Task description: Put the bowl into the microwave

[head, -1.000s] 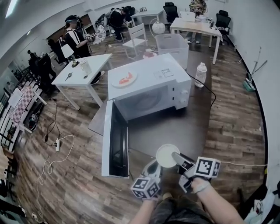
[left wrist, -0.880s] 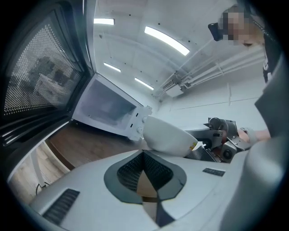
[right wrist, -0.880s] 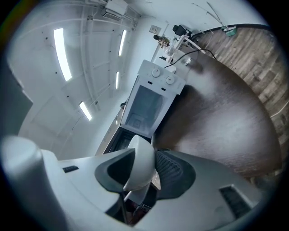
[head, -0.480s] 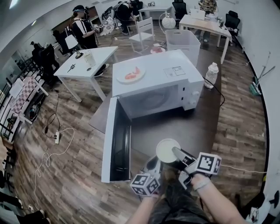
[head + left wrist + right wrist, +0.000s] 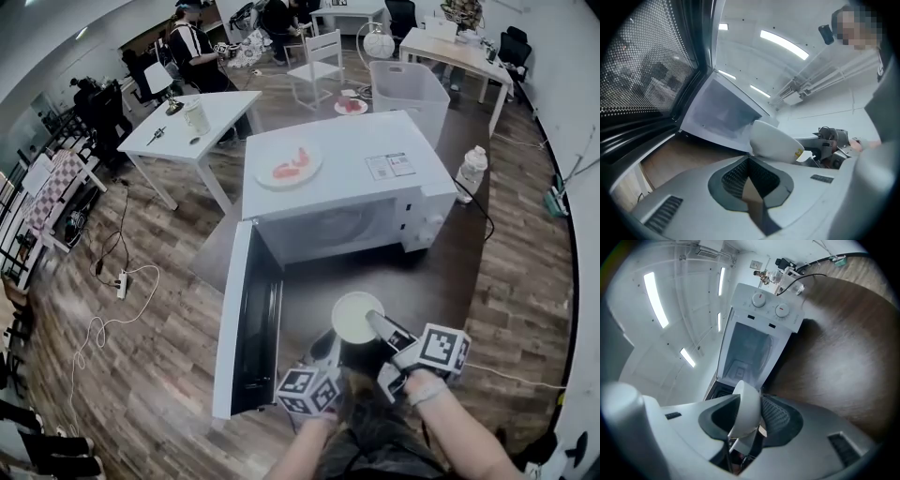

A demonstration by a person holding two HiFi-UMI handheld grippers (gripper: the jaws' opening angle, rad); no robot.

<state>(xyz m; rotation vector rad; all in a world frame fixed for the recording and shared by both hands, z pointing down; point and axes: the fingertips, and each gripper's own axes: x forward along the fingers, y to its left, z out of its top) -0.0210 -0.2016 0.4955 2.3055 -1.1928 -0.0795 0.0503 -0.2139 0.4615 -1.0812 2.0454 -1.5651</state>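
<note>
- Right gripper (image 5: pixel 375 324): I hold its jaws clamped on the rim of the white bowl (image 5: pixel 354 317). In the right gripper view the bowl's wall stands edge-on between the two dark pads, which press on it from either side.
- Left gripper (image 5: pixel 325 341): I read its jaws as closed together with nothing between them. It sits just left of the bowl and slightly nearer. From its own view the bowl lies beyond the jaw tips, apart from them.
- Bowl: it is carried mouth up in the air on the near side of the microwave (image 5: pixel 349 159). It is in front of the open cavity (image 5: pixel 323 223) and outside it, to the right of the door.
- Microwave: a white unit standing on a dark grey surface (image 5: pixel 427 281). Its door (image 5: pixel 246 323) is swung fully open toward the near left. Two round knobs (image 5: pixel 759 299) sit on the control panel at the right end of the front.
- On the microwave's top, toward the left, lies a plate (image 5: pixel 289 167) bearing red pieces.
- Right of the microwave, a clear bottle (image 5: pixel 472 171) stands on the wood floor.
- Far left, a white table (image 5: pixel 202 127) carries a cup and small items.
- Far right, a white bin (image 5: pixel 408 89) stands behind the microwave.
</note>
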